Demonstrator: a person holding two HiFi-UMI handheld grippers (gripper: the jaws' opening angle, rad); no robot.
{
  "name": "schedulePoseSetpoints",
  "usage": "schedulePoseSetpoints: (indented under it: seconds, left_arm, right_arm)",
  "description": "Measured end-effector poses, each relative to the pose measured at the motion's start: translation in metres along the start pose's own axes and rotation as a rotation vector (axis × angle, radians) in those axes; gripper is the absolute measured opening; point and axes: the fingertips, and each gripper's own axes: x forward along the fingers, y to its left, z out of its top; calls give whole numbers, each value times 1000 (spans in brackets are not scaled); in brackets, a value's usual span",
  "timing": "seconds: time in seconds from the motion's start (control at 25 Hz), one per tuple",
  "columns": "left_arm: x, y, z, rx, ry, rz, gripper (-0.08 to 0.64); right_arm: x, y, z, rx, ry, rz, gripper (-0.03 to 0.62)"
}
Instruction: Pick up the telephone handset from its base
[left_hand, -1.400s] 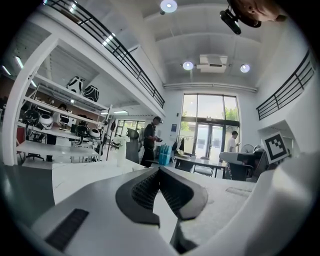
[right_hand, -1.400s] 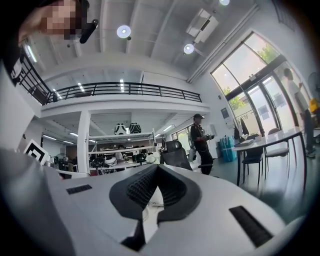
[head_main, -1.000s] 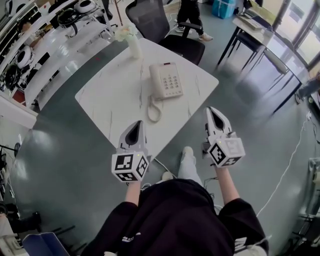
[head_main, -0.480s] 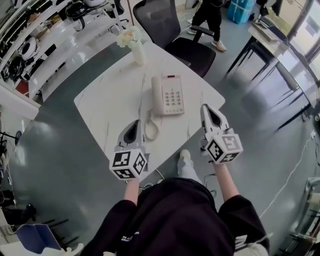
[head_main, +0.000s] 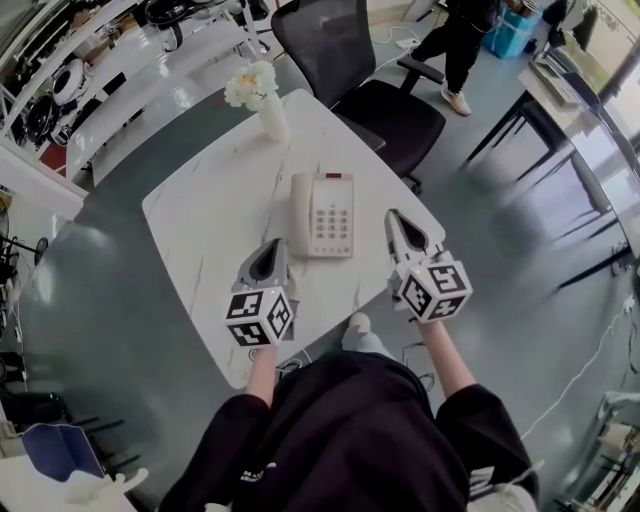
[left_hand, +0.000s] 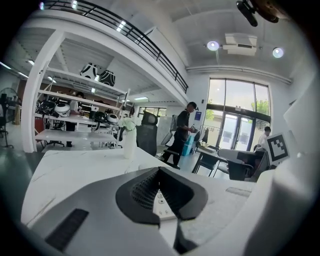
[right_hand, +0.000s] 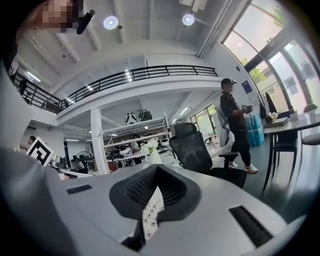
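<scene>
Both tongs closed tip to tip, nothing in either. My left tongs (head_main: 272, 248) hang over the near part of the bench (head_main: 190, 215), just left of the white telephone (head_main: 322, 190); my right tongs (head_main: 393, 217) are just off its right side. The handset (head_main: 301, 212) lies on the base along the left edge, untouched. The keypad (head_main: 333, 217) shows past both pairs of tips. Flower vase (head_main: 270, 110) at the far corner, black office chair (head_main: 350, 60) beyond

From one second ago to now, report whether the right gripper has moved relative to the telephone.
Yes. The right gripper has advanced from off the table to over it, with its tips now beside the telephone's right edge.
</scene>
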Motion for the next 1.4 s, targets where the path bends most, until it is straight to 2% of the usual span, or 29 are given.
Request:
schedulePoseSetpoints:
  seconds: [0.2, 0.36, 0.48, 0.68, 1.0, 1.12, 1.4]
  left_arm:
    - [28, -1, -2, -14, 33, 80, -2]
    - [43, 9, -12, -21, 105, 169, -2]
    - [56, 12, -18, -44, 147, 161, -2]
    - [79, 17, -24, -37, 223, 138, 2]
    - [114, 32, -40, -64, 323, 132, 143]
    - [126, 35, -50, -56, 350, 129, 240]
    - [143, 36, -78, -62, 452, 113, 262]
  right_arm:
    - [24, -23, -9, 11, 48, 63, -8]
    - [40, -35, -15, 4, 78, 96, -8]
    - [48, -43, -19, 6, 86, 100, -8]
    - [61, -45, -32, 30, 124, 102, -8]
    - [85, -43, -44, 51, 161, 101, -8]
    - [93, -45, -53, 81, 159, 89, -8]
    - [91, -47, -74, 139, 182, 68, -8]
